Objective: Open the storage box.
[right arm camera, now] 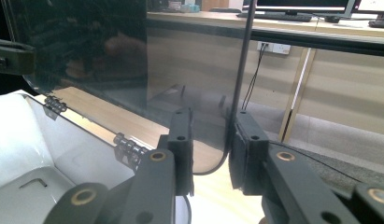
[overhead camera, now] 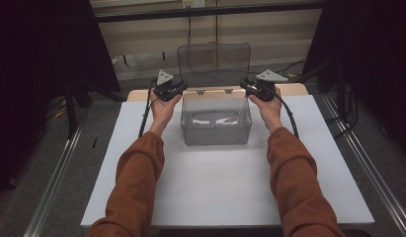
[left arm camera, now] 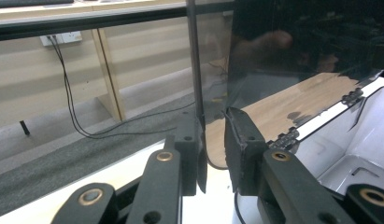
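A clear plastic box [overhead camera: 215, 137] stands at the far middle of the white tabletop [overhead camera: 215, 187], its hinged lid [overhead camera: 214, 57] swung up and standing upright behind it. My left gripper [overhead camera: 182, 89] is at the lid's lower left corner. In the left gripper view its jaws [left arm camera: 212, 116] are closed on the lid's edge [left arm camera: 195, 70]. My right gripper [overhead camera: 246, 87] is at the lower right corner. In the right gripper view its jaws [right arm camera: 212, 114] straddle the lid's edge [right arm camera: 241, 70] with a gap still showing on one side.
Small hinges [left arm camera: 351, 95] [right arm camera: 129, 147] join the lid to the box's back rim. A wooden strip [overhead camera: 141, 94] runs behind the white top. Metal rails [overhead camera: 57, 177] flank the table on the floor, and cables hang at the back wall [left arm camera: 68, 93].
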Available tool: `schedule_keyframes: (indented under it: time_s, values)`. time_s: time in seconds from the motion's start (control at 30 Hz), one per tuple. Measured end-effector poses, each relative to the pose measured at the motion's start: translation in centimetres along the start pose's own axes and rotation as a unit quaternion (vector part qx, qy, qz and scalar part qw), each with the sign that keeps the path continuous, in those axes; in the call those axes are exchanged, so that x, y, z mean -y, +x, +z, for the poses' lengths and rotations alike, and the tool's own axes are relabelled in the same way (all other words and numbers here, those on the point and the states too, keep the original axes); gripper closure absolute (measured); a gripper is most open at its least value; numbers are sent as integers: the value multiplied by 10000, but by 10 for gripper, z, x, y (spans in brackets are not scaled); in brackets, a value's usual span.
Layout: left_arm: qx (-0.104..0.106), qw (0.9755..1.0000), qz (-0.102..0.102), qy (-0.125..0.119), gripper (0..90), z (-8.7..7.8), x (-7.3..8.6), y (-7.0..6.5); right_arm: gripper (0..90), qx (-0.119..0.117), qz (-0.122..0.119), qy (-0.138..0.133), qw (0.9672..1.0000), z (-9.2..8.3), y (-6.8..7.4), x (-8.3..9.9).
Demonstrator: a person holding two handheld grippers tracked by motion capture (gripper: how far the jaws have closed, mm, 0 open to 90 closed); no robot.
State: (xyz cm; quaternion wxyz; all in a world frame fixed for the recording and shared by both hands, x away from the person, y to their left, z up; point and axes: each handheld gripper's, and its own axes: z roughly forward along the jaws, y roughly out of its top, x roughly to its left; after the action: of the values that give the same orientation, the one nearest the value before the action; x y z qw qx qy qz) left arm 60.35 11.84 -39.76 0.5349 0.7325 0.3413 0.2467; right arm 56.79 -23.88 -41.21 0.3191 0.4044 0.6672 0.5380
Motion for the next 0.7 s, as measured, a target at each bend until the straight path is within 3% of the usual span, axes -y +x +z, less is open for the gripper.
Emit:
schedule_keyframes:
  time_s: [0.2,0.3,0.4,0.57,0.7]
  values:
    - [12,9998,-172,77,774,1,0,1,733,-63,215,100,9997,2,-3,-3]
    - [23,9991,-418,84,769,3,-2,0,733,-47,426,185,9989,3,-3,-5]
    - [-1,9989,-380,262,743,4,-6,0,730,-20,658,283,9974,5,-3,-8]
    - [9,9981,-522,334,741,6,-7,1,727,-22,749,385,9964,7,-5,-10]
    - [-35,9980,-490,407,667,9,-8,-2,721,-16,853,436,9954,8,-5,-11]
